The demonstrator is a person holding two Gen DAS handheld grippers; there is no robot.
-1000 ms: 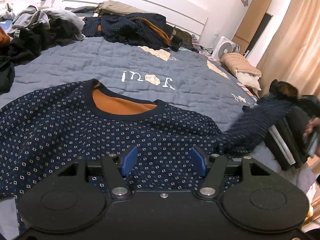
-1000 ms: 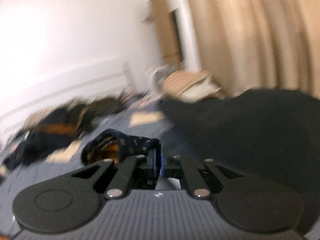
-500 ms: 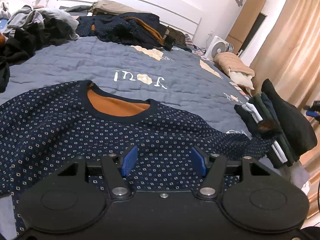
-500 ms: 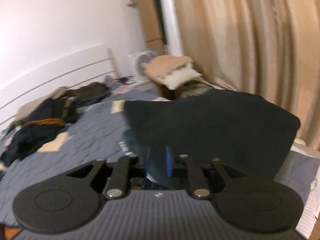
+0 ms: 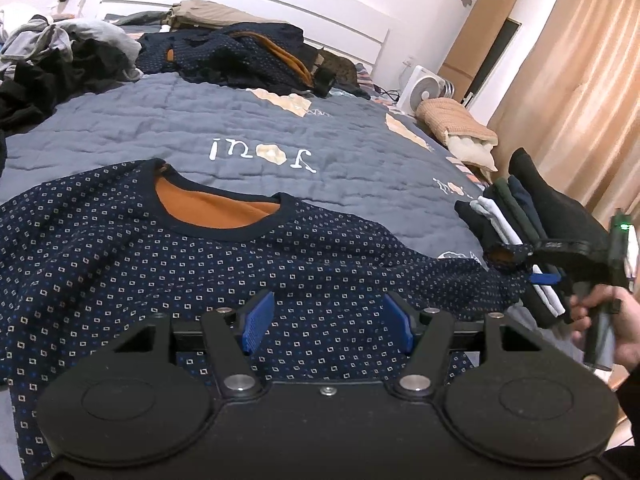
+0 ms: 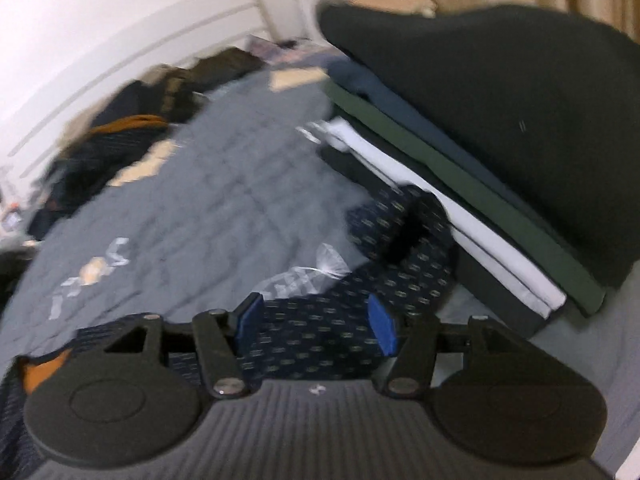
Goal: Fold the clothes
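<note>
On the grey quilted bed (image 5: 168,120), the dotted navy sweater (image 5: 200,264) lies flat, its sleeve (image 6: 404,256) touching the folded stack (image 6: 480,160), so your opening right gripper (image 6: 316,322) and wide, empty left gripper (image 5: 328,322) could topple that stack.

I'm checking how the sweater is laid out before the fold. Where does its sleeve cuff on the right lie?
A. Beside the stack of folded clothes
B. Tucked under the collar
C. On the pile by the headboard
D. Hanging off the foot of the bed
A: the sleeve cuff of the sweater lies on the quilt right against the stack of folded clothes.
</note>
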